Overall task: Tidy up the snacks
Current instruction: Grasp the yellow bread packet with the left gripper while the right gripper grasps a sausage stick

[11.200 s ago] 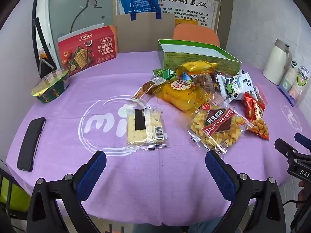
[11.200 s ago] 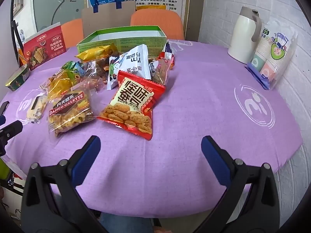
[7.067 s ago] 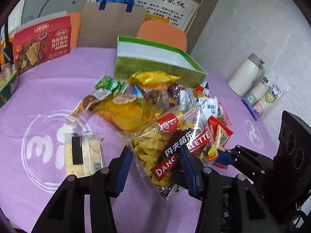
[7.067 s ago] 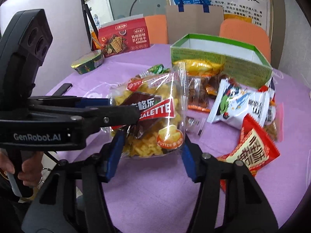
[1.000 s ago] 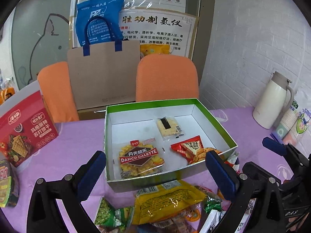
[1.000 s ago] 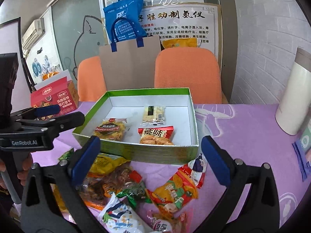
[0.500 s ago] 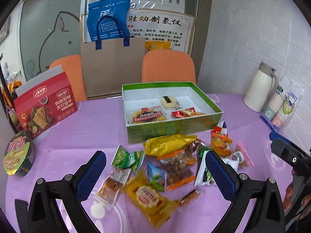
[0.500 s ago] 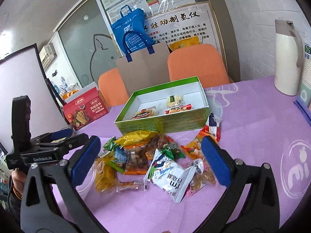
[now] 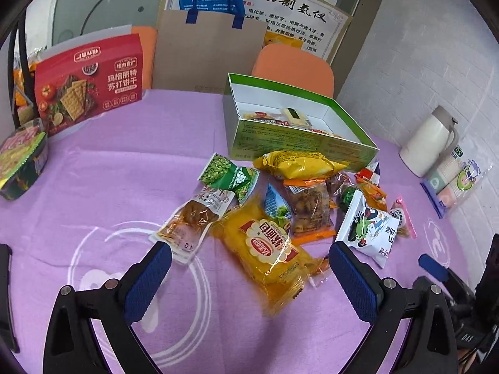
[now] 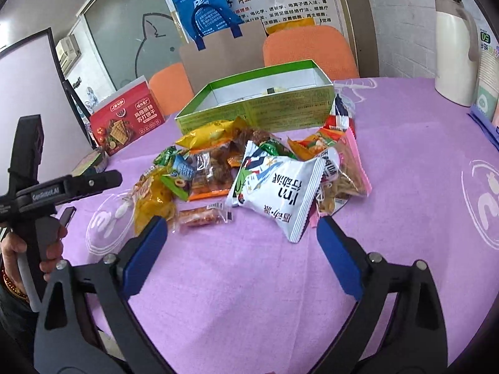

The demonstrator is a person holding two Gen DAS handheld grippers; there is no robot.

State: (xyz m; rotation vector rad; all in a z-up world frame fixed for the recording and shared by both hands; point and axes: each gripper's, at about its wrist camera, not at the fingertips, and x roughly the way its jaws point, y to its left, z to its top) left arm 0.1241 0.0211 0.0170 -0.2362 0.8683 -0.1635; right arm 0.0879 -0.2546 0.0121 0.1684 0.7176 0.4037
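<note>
On the purple tablecloth (image 9: 103, 168), the left gripper (image 9: 249, 277) is held wide apart with nothing between its pads. Just ahead, a yellow snack pack (image 9: 268, 249) is laid with its long axis slanting from upper left to lower right. Further right, the white snack bag (image 10: 274, 187) lies crosswise before the right gripper (image 10: 240, 258), whose jaws are closing on nothing. The green box (image 10: 259, 106) is set behind.

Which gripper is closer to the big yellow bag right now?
Left. The yellow bag lies between the open fingers of the left gripper, untouched. The right gripper, empty and closing, faces the white bag, with the yellow one off to its left.
</note>
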